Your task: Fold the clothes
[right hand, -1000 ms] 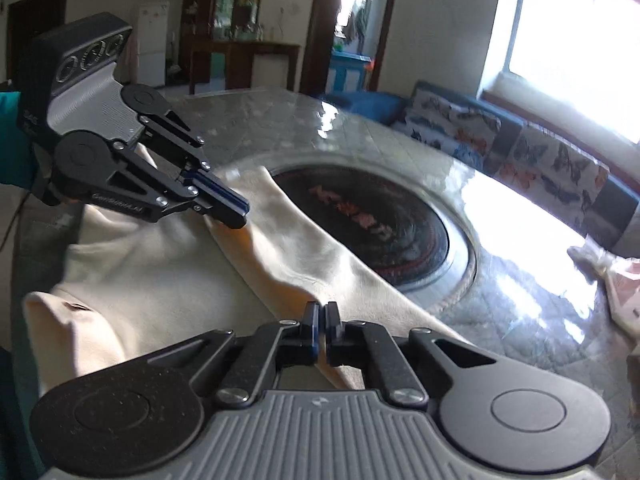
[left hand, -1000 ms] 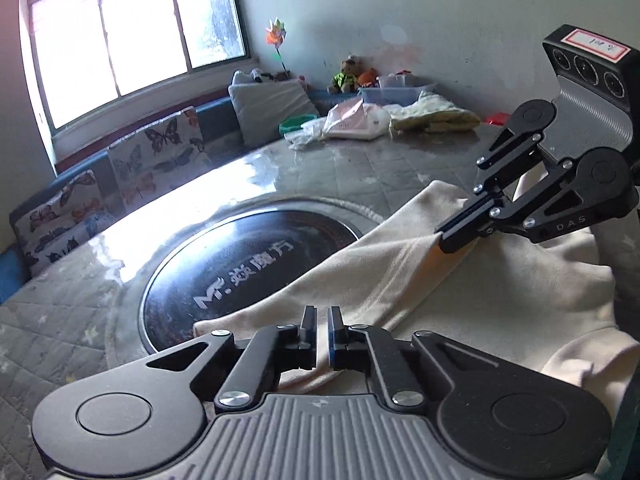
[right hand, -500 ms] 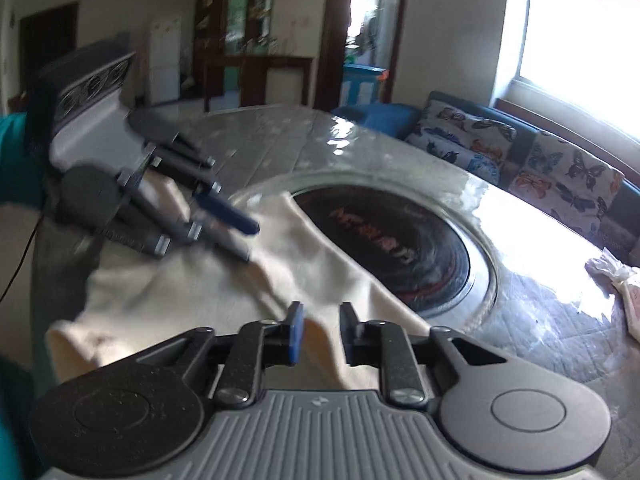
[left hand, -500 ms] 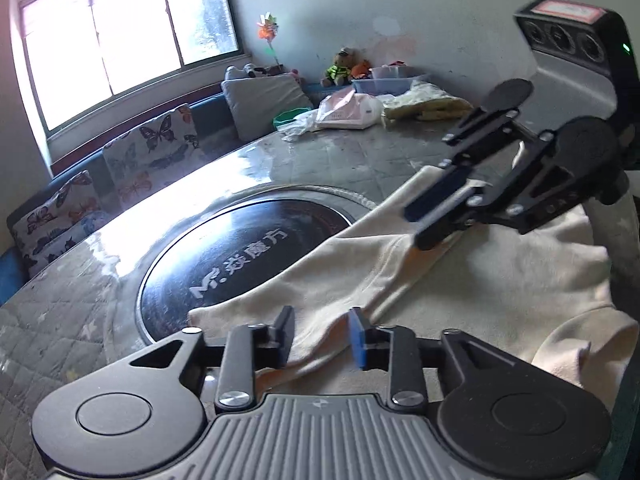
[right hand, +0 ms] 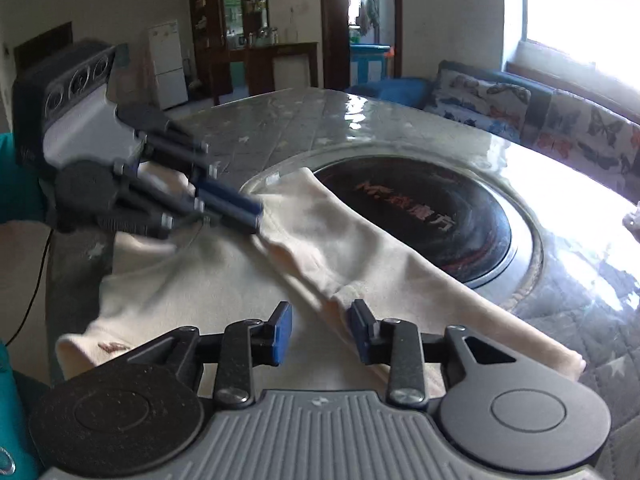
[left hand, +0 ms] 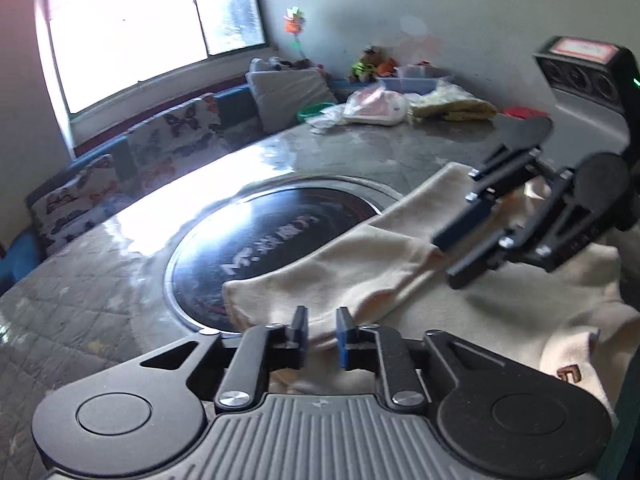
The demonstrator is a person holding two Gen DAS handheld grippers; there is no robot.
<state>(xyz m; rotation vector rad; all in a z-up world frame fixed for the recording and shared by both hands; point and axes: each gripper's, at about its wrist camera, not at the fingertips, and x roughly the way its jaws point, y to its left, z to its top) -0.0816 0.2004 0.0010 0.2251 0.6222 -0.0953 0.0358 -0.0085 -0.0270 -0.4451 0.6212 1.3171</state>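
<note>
A cream garment (left hand: 400, 264) lies on the grey table, one long folded part reaching over the black round inset; it also shows in the right wrist view (right hand: 320, 248). My left gripper (left hand: 321, 336) is open and empty, just above the cloth's near edge. It also shows in the right wrist view (right hand: 252, 216), blurred, above the garment's left part. My right gripper (right hand: 320, 334) is open and empty over the folded strip. It also shows in the left wrist view (left hand: 452, 256), raised above the cloth at the right.
A black round inset (left hand: 272, 236) with white lettering sits in the grey table (left hand: 100, 292). Bags and folded cloth (left hand: 400, 106) lie at the table's far side. A butterfly-pattern sofa (right hand: 540, 116) runs under the window. A teal sleeve (right hand: 16, 184) is at the left edge.
Both grippers were shut on the garment a second ago; both have opened and let it go. The folded strip now lies flat, and both grippers have lifted slightly off it.
</note>
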